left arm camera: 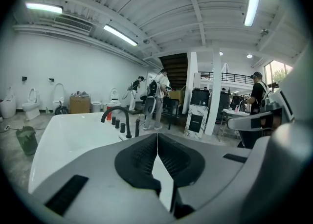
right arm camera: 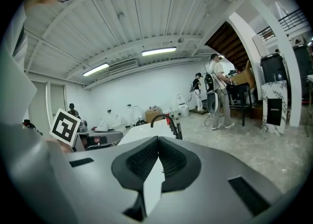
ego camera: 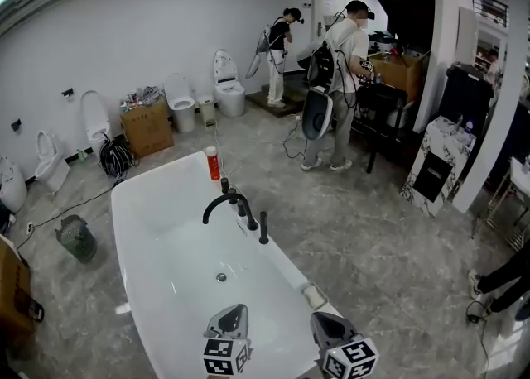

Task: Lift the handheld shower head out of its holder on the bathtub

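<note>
Nearest, both grippers hang over the near end of the white bathtub [ego camera: 132,203]. The left gripper [ego camera: 234,313] and the right gripper [ego camera: 325,323] each have their jaws pressed together with nothing between them, as their own views show. The tub's basin has a round drain [ego camera: 221,277] in its floor. On the right-hand rim sits a small pale round object [ego camera: 313,295], too small to identify. Further along that rim the handheld shower head [ego camera: 263,227] stands upright in its holder. It is a slim black rod, well apart from both grippers, just beside the black knobs [ego camera: 243,212] and the arched black faucet [ego camera: 222,202]. A red bottle [ego camera: 213,163] stands on the far rim. Beyond, a dark mesh bin [ego camera: 76,237] sits on the floor, its contents unclear, and a cardboard box [ego camera: 146,127] by the wall holds a heap of clutter
</note>
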